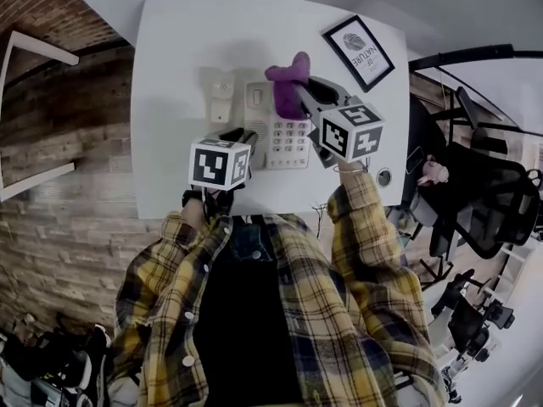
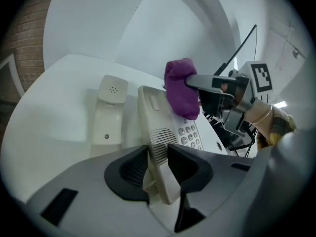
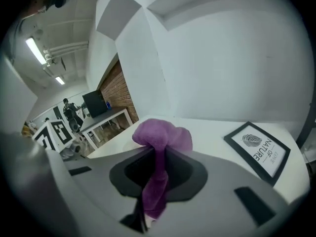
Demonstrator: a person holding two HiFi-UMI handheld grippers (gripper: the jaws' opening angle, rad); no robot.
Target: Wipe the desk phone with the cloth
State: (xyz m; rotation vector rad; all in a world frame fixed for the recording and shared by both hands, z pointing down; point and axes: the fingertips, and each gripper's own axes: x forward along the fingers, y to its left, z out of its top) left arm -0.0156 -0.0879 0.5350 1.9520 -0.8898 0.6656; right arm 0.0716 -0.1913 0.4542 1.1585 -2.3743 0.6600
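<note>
Frame [image 1: 358, 52] reads "NATURE" (right tool [image 3: 157, 154] pinches cloth [image 3: 162, 135], left tool [image 2: 157, 153] grips phone [image 2: 186, 132]).

This is looking like an office. A white bench [image 1: 170, 75] is standing against a plain white wall and is carrying a pale desk phone [image 1: 284, 138] with a keypad, its handset [image 1: 222, 91] lying beside it, and a black-framed printed card [image 1: 360, 51] near the far corner. Black swivel chairs [image 1: 488, 210] with mesh backs are crowding the floor to the bench's right. An exposed brick wall [image 1: 59, 202] is running along the left side. In the right gripper view, strip lights [image 3: 35, 51] are glowing on an open ceiling, another white table [image 3: 106, 117] is standing by a dark screen [image 3: 95, 102], and a person [image 3: 66, 107] is standing far back.
</note>
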